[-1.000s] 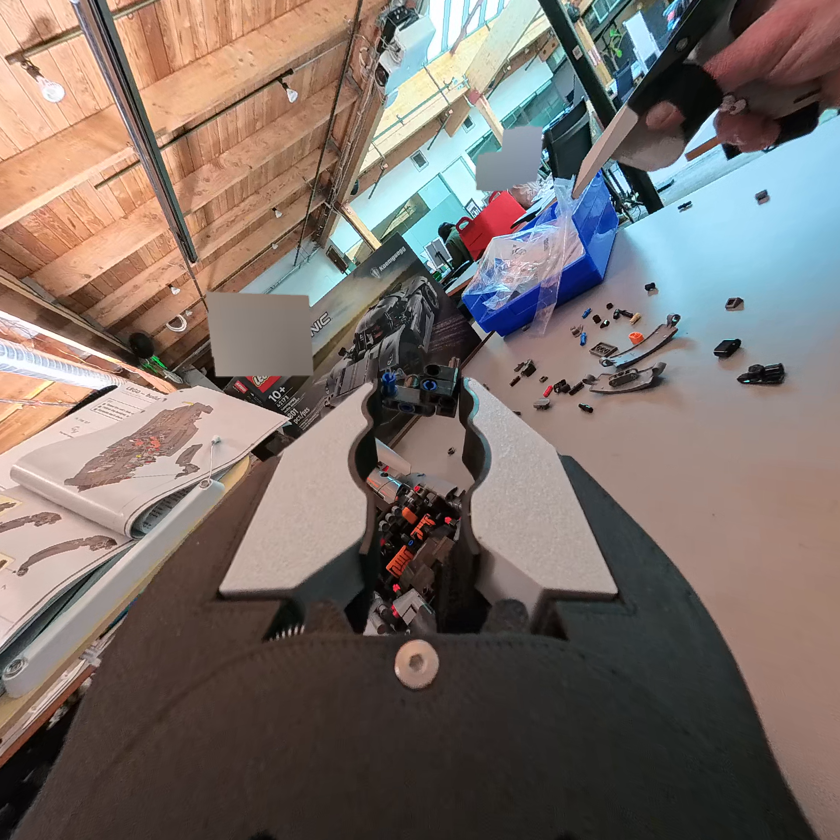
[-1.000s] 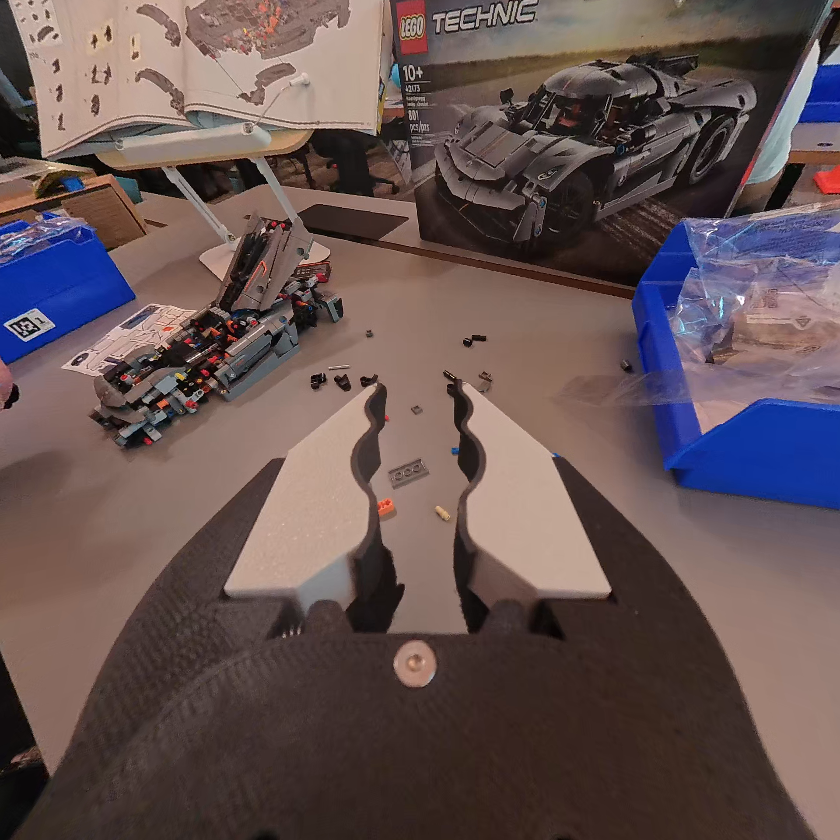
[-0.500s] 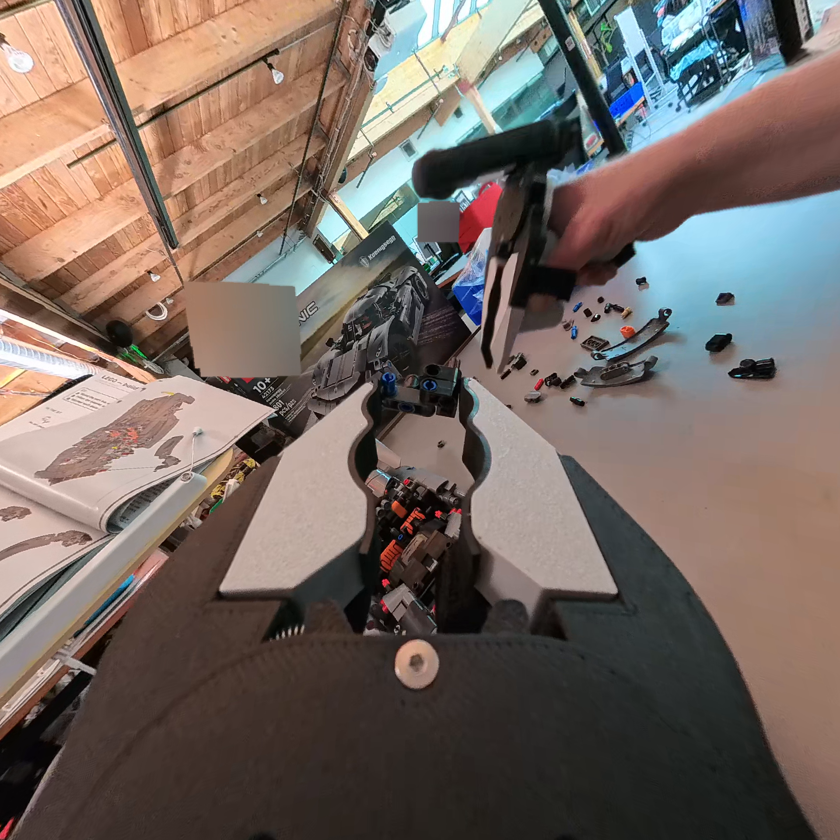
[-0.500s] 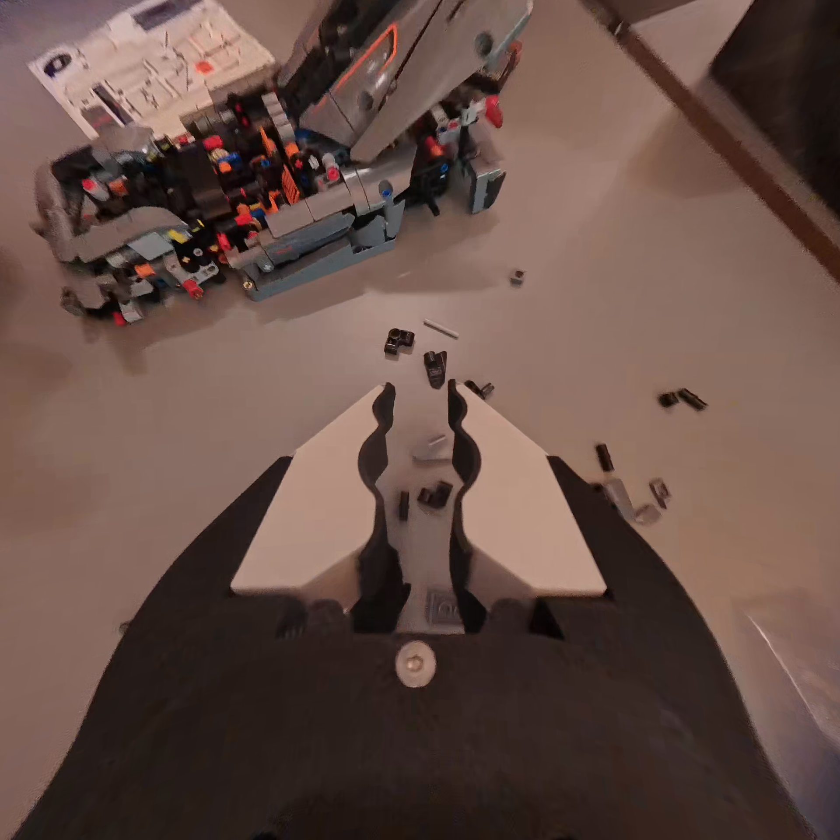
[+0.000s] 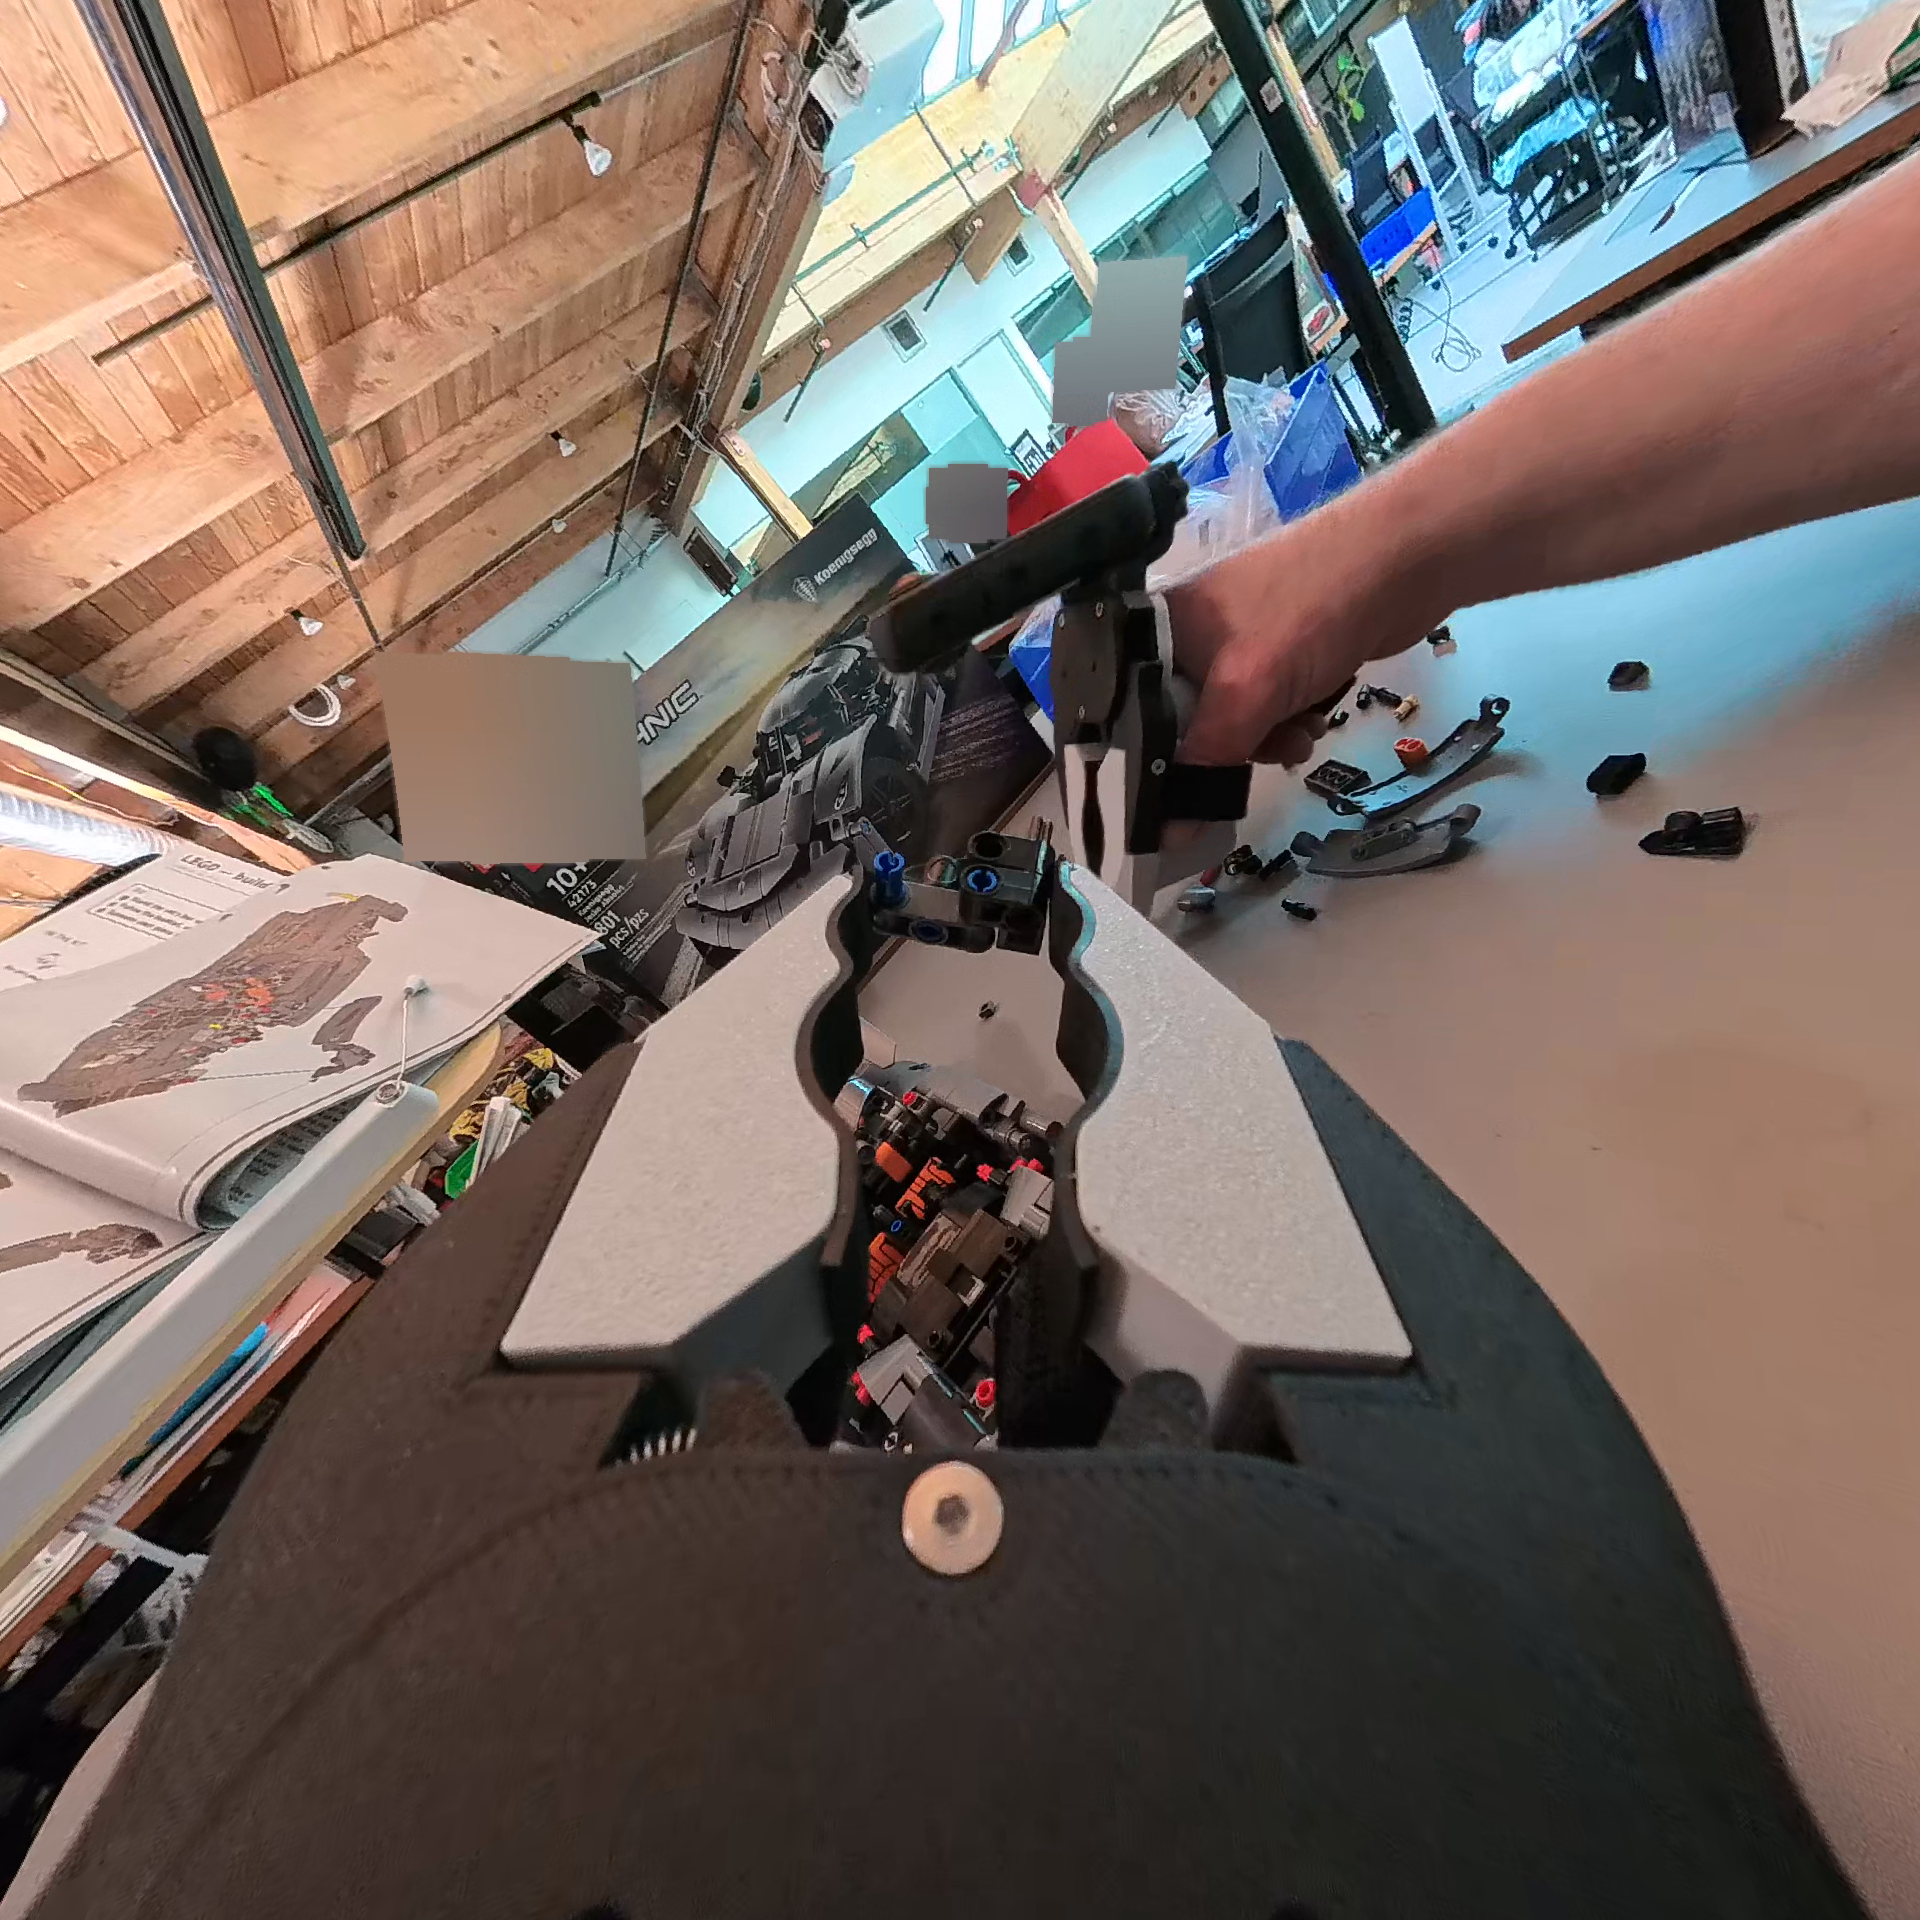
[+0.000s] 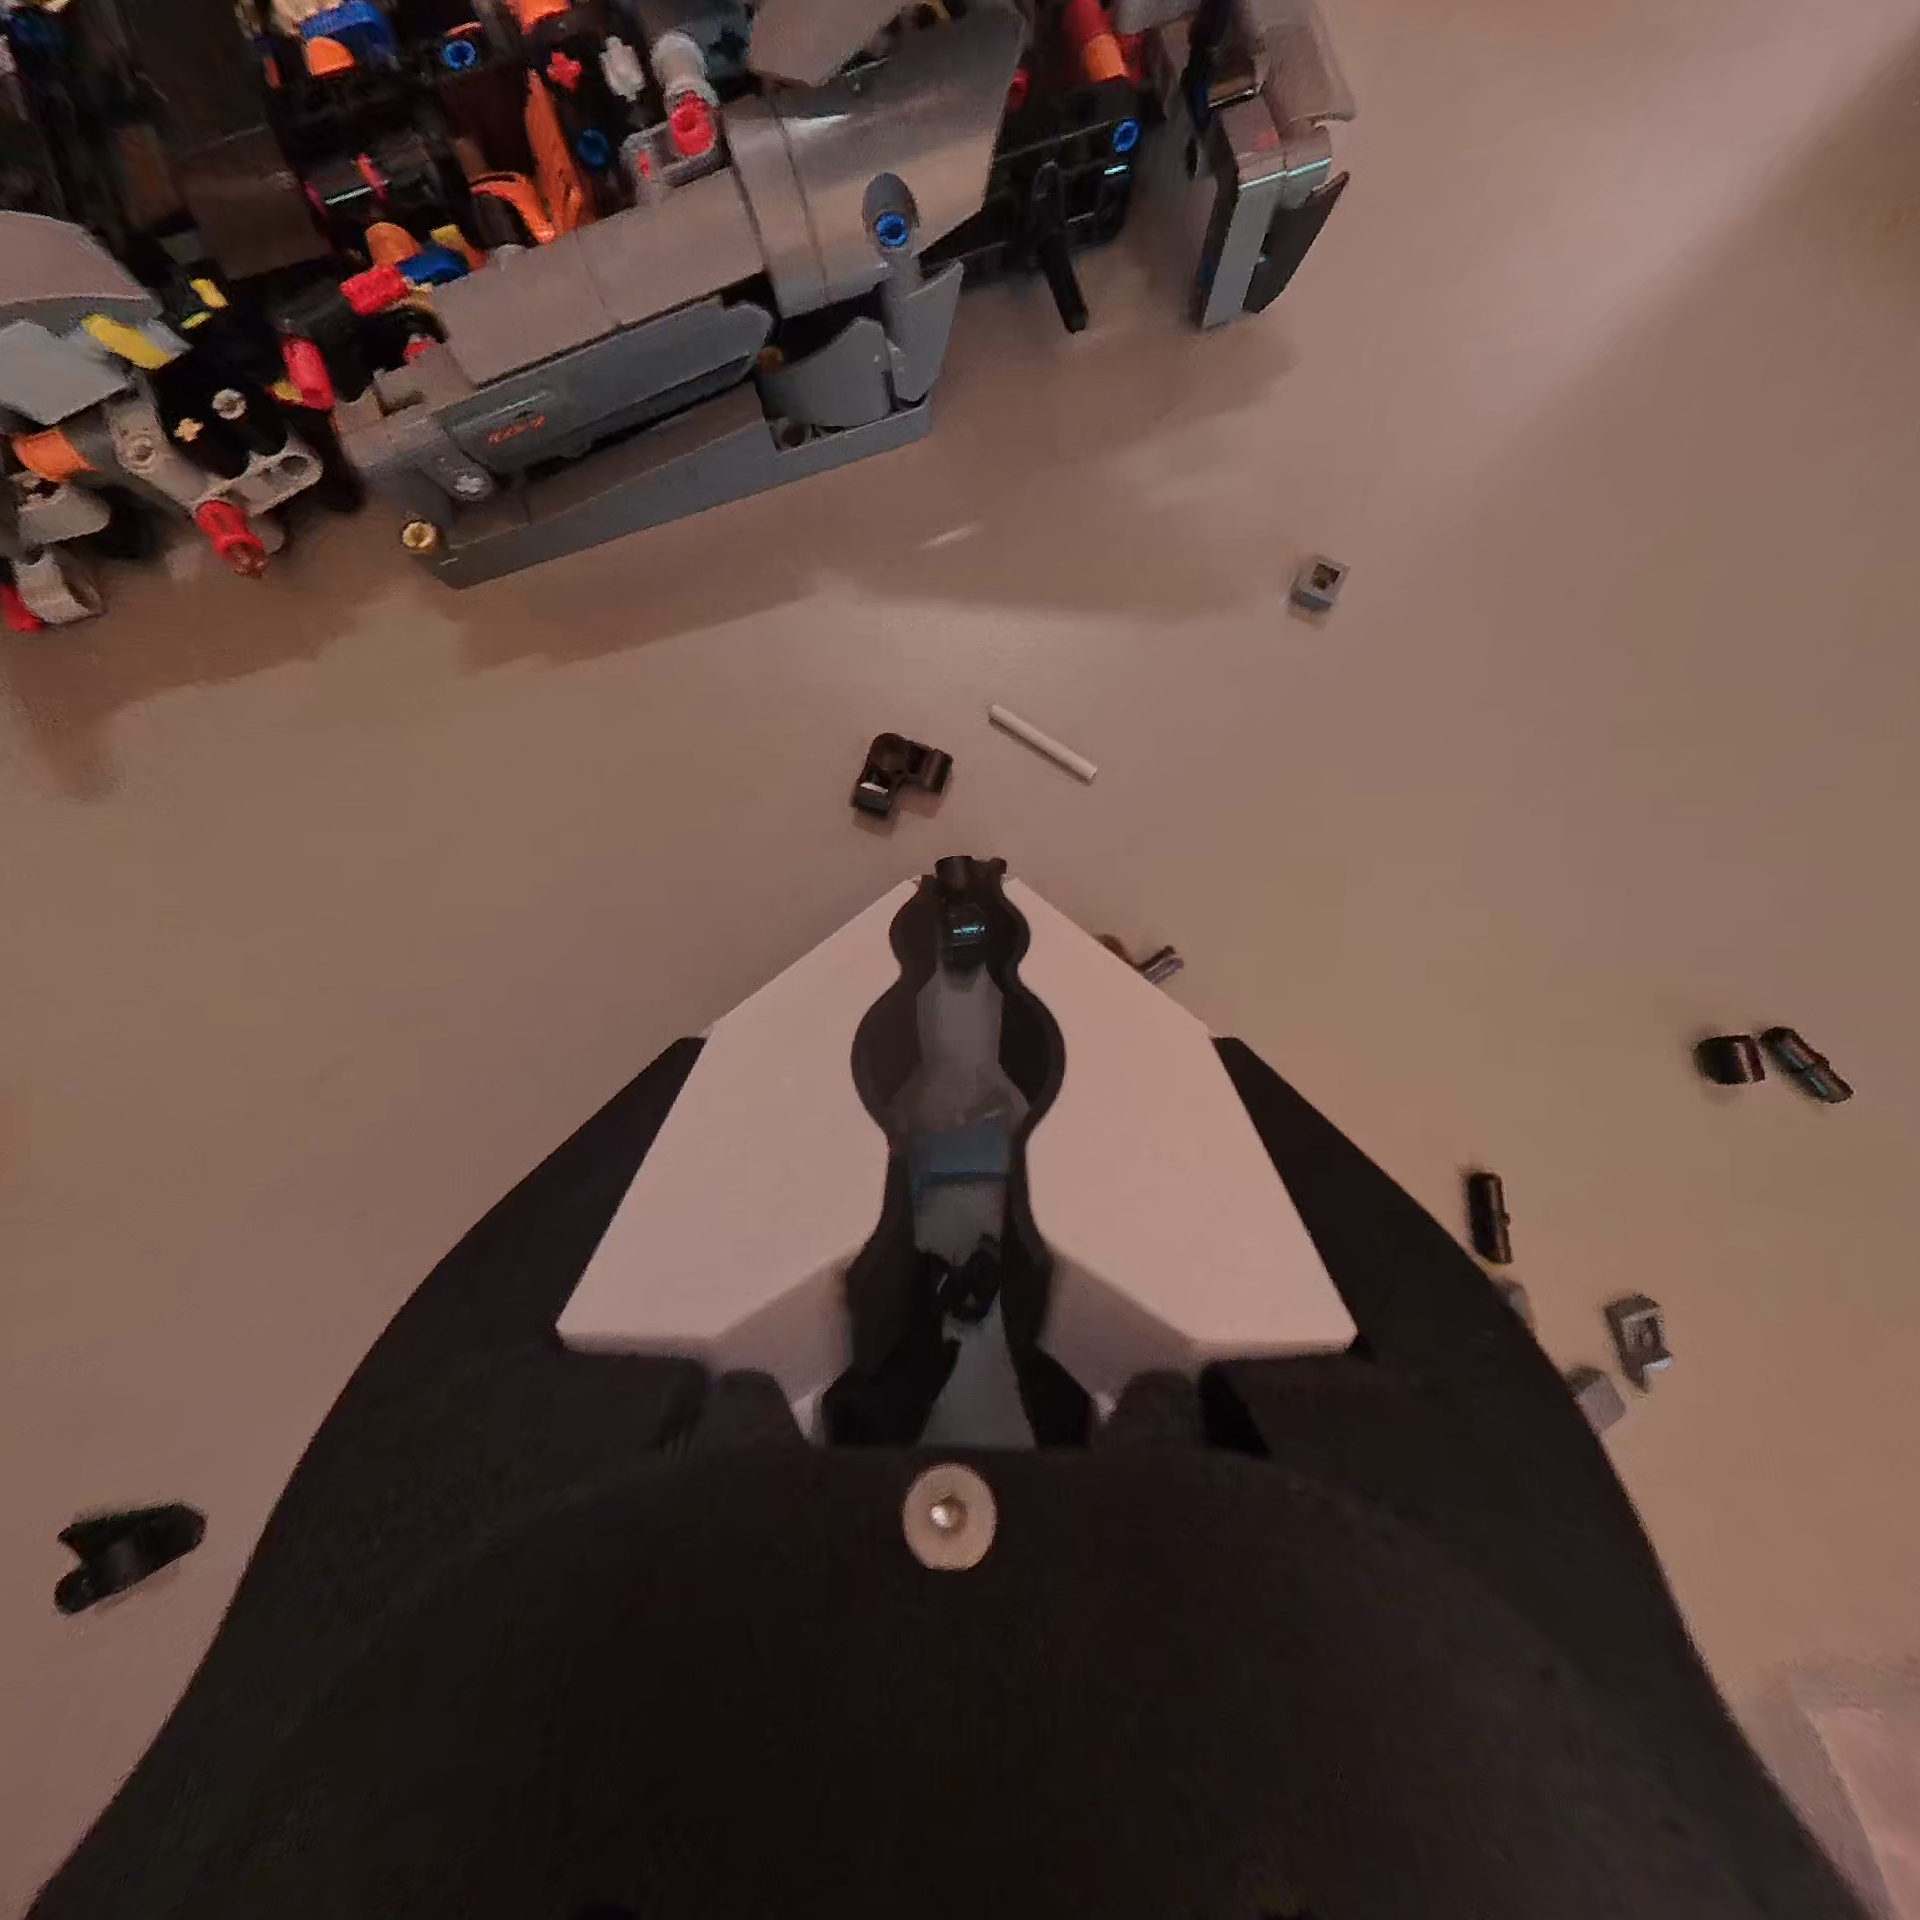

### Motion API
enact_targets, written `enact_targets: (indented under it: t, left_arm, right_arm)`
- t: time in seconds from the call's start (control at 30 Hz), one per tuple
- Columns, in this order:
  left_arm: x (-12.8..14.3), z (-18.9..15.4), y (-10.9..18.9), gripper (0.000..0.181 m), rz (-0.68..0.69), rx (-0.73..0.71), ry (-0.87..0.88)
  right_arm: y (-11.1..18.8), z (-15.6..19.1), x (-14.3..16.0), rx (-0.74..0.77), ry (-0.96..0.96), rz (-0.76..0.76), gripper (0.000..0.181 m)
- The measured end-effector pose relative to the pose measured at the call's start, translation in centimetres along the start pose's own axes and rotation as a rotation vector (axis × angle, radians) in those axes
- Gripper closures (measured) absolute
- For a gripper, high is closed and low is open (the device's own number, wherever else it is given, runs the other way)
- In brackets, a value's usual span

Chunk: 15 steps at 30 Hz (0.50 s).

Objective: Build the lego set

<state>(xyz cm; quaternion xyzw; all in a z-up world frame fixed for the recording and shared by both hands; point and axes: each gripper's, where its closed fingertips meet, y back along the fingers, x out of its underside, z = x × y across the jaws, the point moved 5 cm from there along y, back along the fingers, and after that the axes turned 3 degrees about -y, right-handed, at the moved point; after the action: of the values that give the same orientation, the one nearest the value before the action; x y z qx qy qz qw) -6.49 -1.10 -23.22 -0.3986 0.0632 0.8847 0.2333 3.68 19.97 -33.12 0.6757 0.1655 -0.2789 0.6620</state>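
My left gripper (image 5: 956, 896) is shut on a small black sub-assembly with blue pins (image 5: 987, 894), held above the table. The partly built grey car (image 5: 935, 1226) shows below, between its fingers. In the right wrist view the same car (image 6: 644, 312) lies at the top left. My right gripper (image 6: 962, 881) points down at the table, its jaws closed on a small black piece (image 6: 958, 871) at the tips. It also shows in the left wrist view (image 5: 1112, 831), held by a hand just beyond the sub-assembly.
Loose parts lie near the right gripper: a black connector (image 6: 899, 771), a pale axle (image 6: 1041, 743), a small grey piece (image 6: 1317, 582), black pins (image 6: 1766, 1062). Curved grey panels (image 5: 1392, 842), the set box (image 5: 810, 769) and an instruction booklet on a stand (image 5: 239, 997) are farther off. Left tips to right tips: about 25 cm.
My right gripper has moved down and closer to the car, and its jaws have closed on the small black piece. My left gripper has kept hold of the sub-assembly, nearly still.
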Motion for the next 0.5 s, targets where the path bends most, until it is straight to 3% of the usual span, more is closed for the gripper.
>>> enact_targets:
  t: [0.17, 0.4, 0.5]
  left_arm:
    - [0.1, -0.1, -0.2, 0.150, 0.006, 0.004, -0.001]
    - [0.1, -0.3, -0.3, 0.150, 0.012, 0.007, -0.009]
    - [0.0, -0.3, -0.3, 0.149, 0.007, 0.005, -0.007]
  right_arm:
    - [1.8, 3.9, 0.5, -0.052, 0.065, 0.022, 0.176]
    - [4.0, 14.2, 0.5, -0.071, 0.213, -0.031, 0.177]
    - [3.8, 16.8, 1.5, -0.062, 0.224, -0.036, 0.177]
